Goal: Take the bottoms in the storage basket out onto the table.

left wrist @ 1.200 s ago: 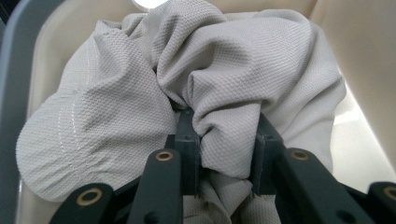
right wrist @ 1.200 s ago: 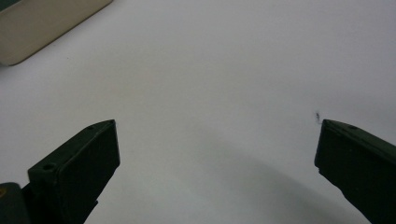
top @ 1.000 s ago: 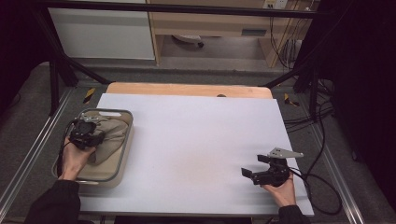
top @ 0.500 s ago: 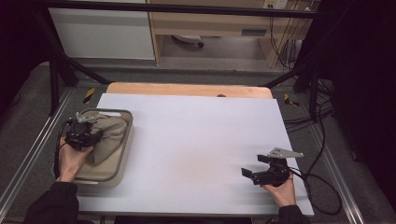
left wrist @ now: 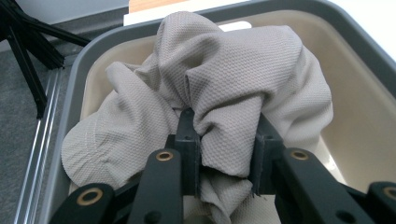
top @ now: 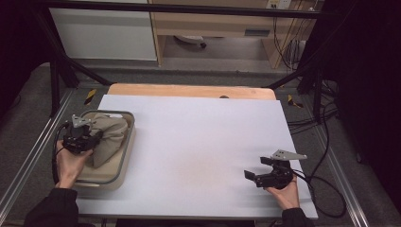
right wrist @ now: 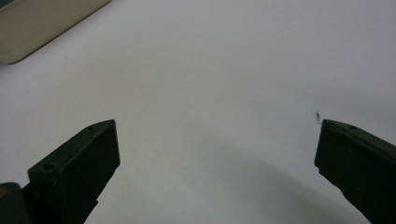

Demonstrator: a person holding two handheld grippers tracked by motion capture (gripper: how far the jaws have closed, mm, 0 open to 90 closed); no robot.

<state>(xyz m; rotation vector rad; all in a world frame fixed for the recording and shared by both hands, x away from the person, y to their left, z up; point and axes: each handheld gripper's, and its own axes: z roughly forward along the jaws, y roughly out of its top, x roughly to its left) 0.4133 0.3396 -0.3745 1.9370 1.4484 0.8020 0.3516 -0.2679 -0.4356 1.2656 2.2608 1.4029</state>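
Observation:
A crumpled beige cloth (top: 108, 135) (left wrist: 224, 88) lies bunched in a shallow beige tray with a grey rim (top: 124, 156) (left wrist: 355, 37) at the table's left edge. My left gripper (top: 81, 137) (left wrist: 223, 156) is over the tray, shut on a fold of that cloth, which fills the gap between the two black jaws. My right gripper (top: 259, 174) (right wrist: 215, 154) rests near the front right of the white table (top: 203, 142), its jaws spread wide with nothing between them, pointing left toward the tray's corner (right wrist: 42, 23).
A wooden board (top: 189, 90) runs along the table's far edge. Metal rails (top: 28, 161) flank the table on both sides. Cables (top: 326, 189) trail off the right side. A white cabinet (top: 104, 28) stands on the floor beyond.
My left gripper has moved slightly up and away along the tray, lifting the gathered cloth higher. The right gripper has stayed in place.

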